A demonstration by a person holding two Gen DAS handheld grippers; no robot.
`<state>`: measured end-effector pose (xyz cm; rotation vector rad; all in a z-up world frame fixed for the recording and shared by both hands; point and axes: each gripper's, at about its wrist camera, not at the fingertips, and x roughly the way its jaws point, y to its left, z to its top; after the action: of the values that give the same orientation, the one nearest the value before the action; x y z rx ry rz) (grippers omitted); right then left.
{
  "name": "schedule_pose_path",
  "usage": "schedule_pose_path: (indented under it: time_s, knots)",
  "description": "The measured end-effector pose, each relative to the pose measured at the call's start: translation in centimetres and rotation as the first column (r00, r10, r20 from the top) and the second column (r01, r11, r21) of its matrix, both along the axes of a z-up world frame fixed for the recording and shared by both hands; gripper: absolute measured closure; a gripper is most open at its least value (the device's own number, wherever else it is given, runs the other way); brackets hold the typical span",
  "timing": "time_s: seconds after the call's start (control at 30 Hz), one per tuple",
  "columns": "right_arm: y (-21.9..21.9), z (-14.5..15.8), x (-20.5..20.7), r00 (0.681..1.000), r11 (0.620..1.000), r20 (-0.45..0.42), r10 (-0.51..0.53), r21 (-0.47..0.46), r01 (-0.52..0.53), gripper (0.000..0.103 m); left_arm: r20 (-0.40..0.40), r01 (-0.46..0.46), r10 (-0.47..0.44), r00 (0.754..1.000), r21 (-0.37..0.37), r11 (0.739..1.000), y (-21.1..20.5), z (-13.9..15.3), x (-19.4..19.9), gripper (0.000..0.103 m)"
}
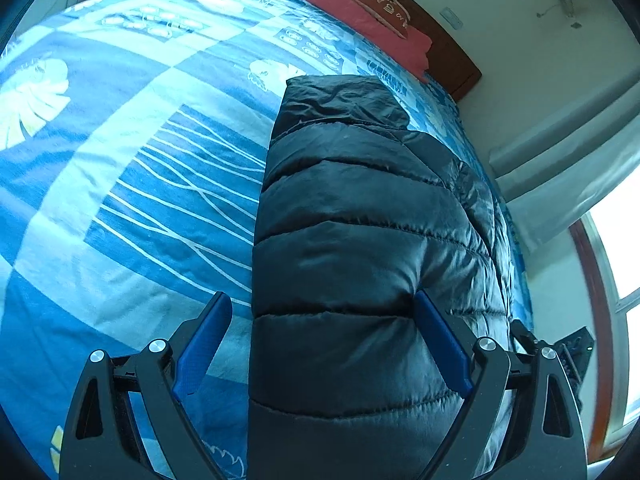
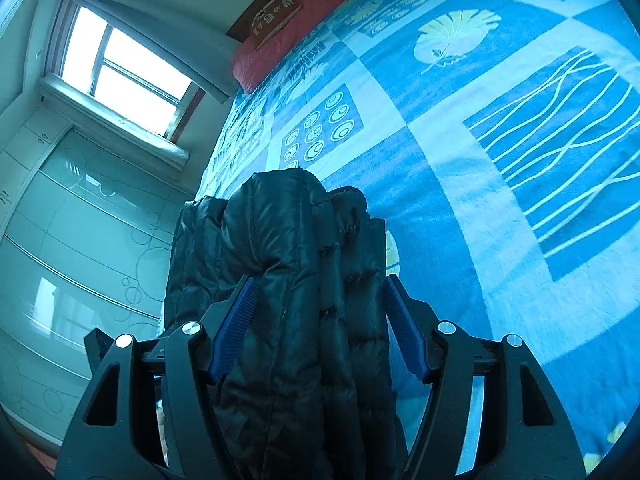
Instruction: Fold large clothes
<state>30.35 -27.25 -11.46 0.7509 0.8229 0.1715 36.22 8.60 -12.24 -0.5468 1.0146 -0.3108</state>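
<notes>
A black quilted puffer jacket (image 1: 360,220) lies folded into a long narrow shape on the blue patterned bed sheet (image 1: 120,160). My left gripper (image 1: 320,320) is wide open just above its near end; the right blue pad touches the fabric, the left pad hangs over the sheet. In the right wrist view a thick bunched part of the jacket (image 2: 288,260) fills the space between the fingers. My right gripper (image 2: 316,296) has both blue pads against the fabric and holds it.
A pink pillow (image 1: 360,12) and a dark wooden headboard (image 1: 452,60) are at the bed's far end. A window (image 2: 120,68) and pale cupboard doors (image 2: 80,240) stand beside the bed. The sheet (image 2: 500,140) stretches wide beside the jacket.
</notes>
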Motion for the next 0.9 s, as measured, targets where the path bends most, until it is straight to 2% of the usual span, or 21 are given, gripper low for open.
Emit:
schedule_pose_path:
  time_s: [0.17, 0.3, 0.43, 0.5, 0.6, 0.8, 0.9]
  knots:
    - [1.1, 1.1, -2.1, 1.0, 0.996, 0.0, -0.003, -0.091, 0.003, 0.037, 0.013, 0.004, -0.005, 1.0, 0.035, 0.999, -0.1, 0.7, -1.3, 0.013]
    - [2.2, 2.2, -4.2, 1.0, 0.984, 0.006, -0.011, -0.178, 0.012, 0.03, 0.043, 0.011, -0.014, 0.999, 0.075, 0.997, -0.4, 1.8, -3.2, 0.013]
    - [3.8, 3.7, -6.9, 0.999, 0.951, 0.008, -0.039, -0.305, 0.04, 0.029, 0.097, 0.017, -0.034, 0.995, 0.17, 0.985, -1.3, 3.3, -6.2, 0.013]
    - [5.2, 4.5, -8.7, 0.999, 0.924, 0.018, -0.047, -0.378, 0.05, 0.024, 0.131, 0.009, -0.04, 0.991, 0.227, 0.974, -1.8, 4.1, -7.8, 0.013]
    - [7.0, 5.3, -10.5, 0.999, 0.888, 0.031, -0.04, -0.456, 0.05, 0.022, 0.182, -0.018, -0.039, 0.983, 0.301, 0.954, -2.5, 5.2, -10.5, 0.013]
    - [9.9, 6.6, -13.9, 0.998, 0.827, 0.057, -0.011, -0.561, 0.042, 0.02, 0.231, -0.052, -0.035, 0.972, 0.359, 0.932, -3.2, 6.9, -14.9, 0.012]
    - [10.7, 7.2, -15.4, 0.997, 0.816, 0.077, 0.002, -0.577, 0.043, 0.019, 0.265, -0.069, -0.039, 0.964, 0.387, 0.919, -3.7, 8.0, -17.1, 0.012]
